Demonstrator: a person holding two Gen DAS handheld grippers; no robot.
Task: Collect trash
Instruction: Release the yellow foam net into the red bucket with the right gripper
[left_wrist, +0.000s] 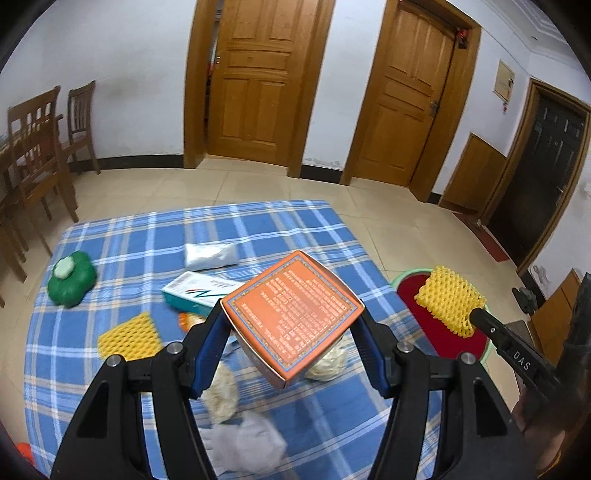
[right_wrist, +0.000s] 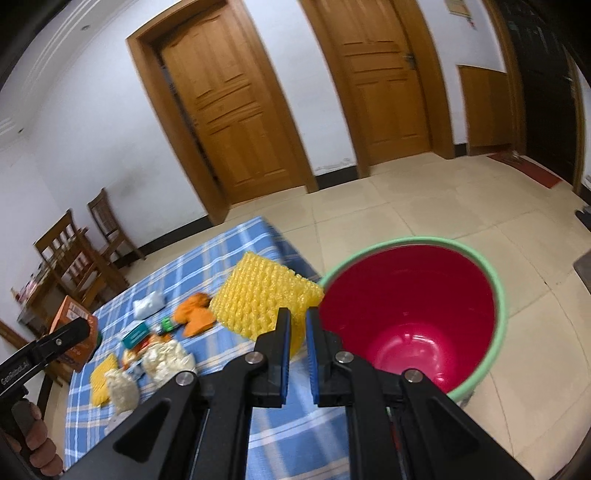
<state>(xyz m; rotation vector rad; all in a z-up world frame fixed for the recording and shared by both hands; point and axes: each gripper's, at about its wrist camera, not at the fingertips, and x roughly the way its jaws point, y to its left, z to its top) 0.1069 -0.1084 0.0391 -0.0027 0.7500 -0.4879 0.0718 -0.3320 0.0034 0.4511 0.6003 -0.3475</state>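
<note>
An orange printed box (left_wrist: 291, 317) sits between blue pads (left_wrist: 210, 347), a yellow foam net (right_wrist: 266, 295) hangs by the red bucket with its pale green rim (right_wrist: 496, 295), all above a blue-and-white plaid cloth (left_wrist: 147, 236) carrying a green flower-shaped container (left_wrist: 72, 278).

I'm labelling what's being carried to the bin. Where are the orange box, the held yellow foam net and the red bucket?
orange box (left_wrist: 295, 317): left wrist view, printed top face.
yellow foam net (right_wrist: 266, 295): right wrist view, middle of the mesh.
red bucket (right_wrist: 406, 295): right wrist view, inner wall.
</note>
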